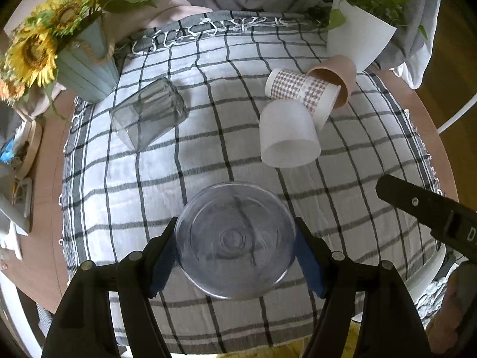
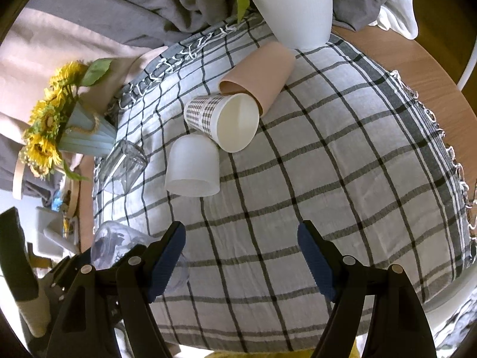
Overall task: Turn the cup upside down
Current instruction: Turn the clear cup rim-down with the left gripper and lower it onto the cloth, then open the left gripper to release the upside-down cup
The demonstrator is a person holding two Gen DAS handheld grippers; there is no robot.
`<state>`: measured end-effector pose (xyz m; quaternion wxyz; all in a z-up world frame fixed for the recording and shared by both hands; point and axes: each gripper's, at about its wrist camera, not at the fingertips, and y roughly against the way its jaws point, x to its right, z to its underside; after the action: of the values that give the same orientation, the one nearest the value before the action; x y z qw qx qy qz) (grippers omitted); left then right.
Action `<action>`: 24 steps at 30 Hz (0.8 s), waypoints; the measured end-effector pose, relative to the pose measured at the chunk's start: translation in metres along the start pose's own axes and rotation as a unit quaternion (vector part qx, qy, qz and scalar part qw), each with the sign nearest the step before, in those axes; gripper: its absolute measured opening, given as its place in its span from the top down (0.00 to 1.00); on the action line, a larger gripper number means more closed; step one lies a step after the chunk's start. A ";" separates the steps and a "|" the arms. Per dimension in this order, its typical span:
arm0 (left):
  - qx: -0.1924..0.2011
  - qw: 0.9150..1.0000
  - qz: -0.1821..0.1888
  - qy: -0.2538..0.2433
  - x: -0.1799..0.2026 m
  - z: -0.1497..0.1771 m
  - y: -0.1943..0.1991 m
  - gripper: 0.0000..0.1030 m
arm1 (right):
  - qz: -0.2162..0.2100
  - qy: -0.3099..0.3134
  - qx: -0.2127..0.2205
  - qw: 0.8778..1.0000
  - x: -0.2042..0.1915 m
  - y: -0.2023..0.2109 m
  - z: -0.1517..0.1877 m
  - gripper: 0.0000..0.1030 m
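A clear plastic cup (image 1: 235, 240) is pinched between the blue pads (image 1: 162, 261) of the left gripper (image 1: 235, 247), held just above the checked tablecloth (image 1: 208, 155) near its front edge, with the ringed base seen square-on from the left wrist camera; whether the mouth is facing away or toward the lens can't quite be told. The right gripper (image 2: 241, 256) is spread wide with nothing in it. Biggest worry: thin slick plastic can be squashed or squirted out of the pads mid-rotation, probably rolling off the front edge. If it's swung wide, the frosted white cup (image 1: 287, 135) standing mouth-down and the checkered paper cup (image 1: 301, 92) lying on its side could be clipped too.
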<state>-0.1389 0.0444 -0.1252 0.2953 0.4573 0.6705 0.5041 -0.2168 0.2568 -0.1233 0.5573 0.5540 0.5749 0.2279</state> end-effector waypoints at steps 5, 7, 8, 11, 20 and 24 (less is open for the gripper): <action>0.007 1.000 0.006 0.004 -0.002 0.008 0.002 0.30 | 0.007 0.020 -0.004 1.000 -0.007 0.002 0.005 0.25; 0.006 1.000 0.010 0.007 -0.004 0.009 0.001 0.28 | 0.009 0.028 -0.005 1.000 -0.009 0.002 0.006 0.25; 0.006 1.000 0.013 0.008 -0.004 0.009 0.000 0.22 | 0.011 0.030 -0.005 0.999 -0.010 0.002 0.007 0.25; 0.014 1.000 0.017 0.012 -0.005 0.009 0.002 0.17 | 0.015 0.034 -0.005 0.999 -0.013 0.003 0.007 0.25; 0.022 0.999 0.028 0.014 -0.008 0.008 0.004 0.13 | 0.033 0.044 0.014 0.998 -0.019 0.016 0.006 0.24; 0.042 0.999 0.026 0.012 -0.009 0.009 0.018 0.13 | 0.033 0.057 0.018 0.998 -0.022 0.023 0.007 0.23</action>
<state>-0.1220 0.0415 -0.1118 0.2545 0.4808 0.6822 0.4885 -0.2069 0.2409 -0.0958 0.5054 0.5690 0.5912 0.2670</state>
